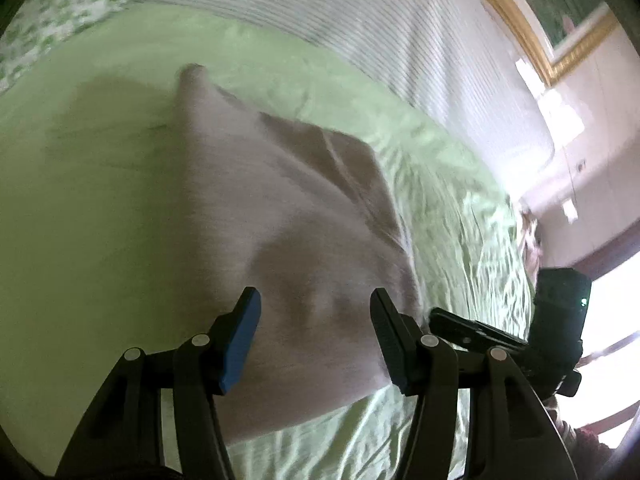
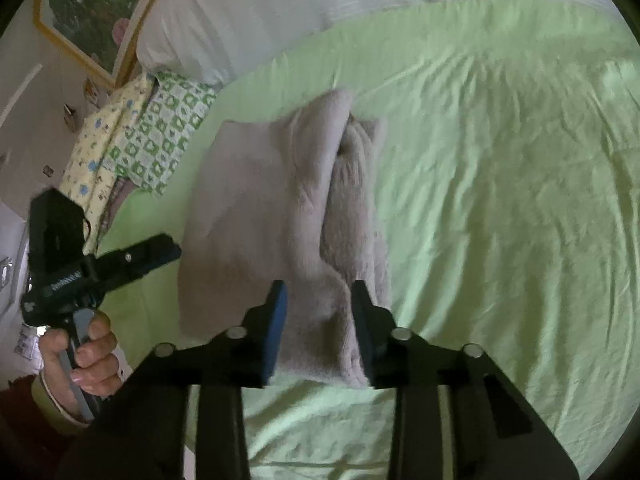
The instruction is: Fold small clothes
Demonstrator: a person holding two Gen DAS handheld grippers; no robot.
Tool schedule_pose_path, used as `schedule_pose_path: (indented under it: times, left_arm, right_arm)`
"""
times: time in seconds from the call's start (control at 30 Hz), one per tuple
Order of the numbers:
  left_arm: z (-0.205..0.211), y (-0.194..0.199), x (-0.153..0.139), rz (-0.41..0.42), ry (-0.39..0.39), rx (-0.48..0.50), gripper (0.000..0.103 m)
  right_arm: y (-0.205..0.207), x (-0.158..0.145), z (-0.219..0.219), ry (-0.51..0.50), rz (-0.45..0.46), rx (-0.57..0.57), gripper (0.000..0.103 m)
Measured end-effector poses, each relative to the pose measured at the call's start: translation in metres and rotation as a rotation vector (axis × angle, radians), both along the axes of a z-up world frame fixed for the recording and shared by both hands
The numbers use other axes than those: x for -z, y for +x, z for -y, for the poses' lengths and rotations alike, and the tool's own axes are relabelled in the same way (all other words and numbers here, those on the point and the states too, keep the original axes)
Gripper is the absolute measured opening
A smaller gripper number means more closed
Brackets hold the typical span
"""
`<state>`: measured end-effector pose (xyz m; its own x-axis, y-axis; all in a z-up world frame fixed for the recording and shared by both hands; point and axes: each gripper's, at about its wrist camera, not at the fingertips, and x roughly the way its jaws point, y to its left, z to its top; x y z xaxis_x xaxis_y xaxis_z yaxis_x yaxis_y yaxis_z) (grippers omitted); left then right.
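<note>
— How far along can the folding be judged to be?

— Roughly midway, it is judged. The beige garment (image 2: 280,208) is seen spread on the green sheet (image 2: 500,160) directly ahead of the right gripper (image 2: 319,330), and a flap has already been laid over along its length, so that a doubled ridge is formed just beyond the fingertips. A finished, compact packet is not yet shown.

— And how are the tongs set?

— The right gripper's jaws are held at a narrow gap, with the near hem of the garment lying between them; whether the cloth is truly pinched cannot be told, since a space is still visible beside each pad. The left gripper (image 1: 316,340) is spread wide, and nothing is held in it; the garment (image 1: 280,208) is seen just past and between its fingers, one corner raised away from it.

— What else is found around them?

— To the left of the right gripper, beyond the other tool, patterned clothes (image 2: 132,148) are piled at the sheet's edge, near a white pillow (image 2: 280,12). Whether those are done or waiting cannot be told.

— What is left, then?

— At least one further fold across the garment is judged to remain, after which it must be set aside.
</note>
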<state>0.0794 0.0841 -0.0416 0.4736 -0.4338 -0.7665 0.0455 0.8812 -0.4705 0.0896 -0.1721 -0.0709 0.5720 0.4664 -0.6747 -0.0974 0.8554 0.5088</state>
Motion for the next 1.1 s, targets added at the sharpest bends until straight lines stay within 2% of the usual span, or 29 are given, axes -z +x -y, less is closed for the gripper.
schedule_pose_path:
  times: [0.23,0.3,0.53,0.7,0.77,0.87,1.1]
  left_arm:
    - [0.058,0.024,0.004,-0.011,0.06,0.136,0.057]
    - [0.074,0.032,0.009,-0.015,0.09,0.161,0.057]
    - [0.11,0.063,0.022,0.002,0.25,0.169,0.057]
    - [0.121,0.081,0.033,-0.004,0.312,0.159,0.058]
    - [0.117,0.081,0.03,-0.006,0.291,0.15,0.057]
    - [0.099,0.074,0.02,-0.005,0.204,0.123,0.057]
    - [0.034,0.035,-0.002,0.007,0.086,-0.036,0.057]
  right_arm:
    - [-0.002,0.019,-0.001,-0.008,-0.059,-0.013,0.024]
    - [-0.003,0.024,-0.001,-0.016,-0.073,-0.022,0.007]
    - [-0.01,0.014,0.009,0.011,-0.029,-0.011,0.006]
    - [-0.003,0.042,0.011,-0.004,-0.118,-0.005,0.006]
    - [-0.003,0.043,0.012,0.03,-0.124,0.006,0.006]
    - [-0.004,0.033,0.013,0.034,-0.103,-0.009,0.008]
    - [-0.004,0.005,0.026,0.029,-0.04,0.046,0.009]
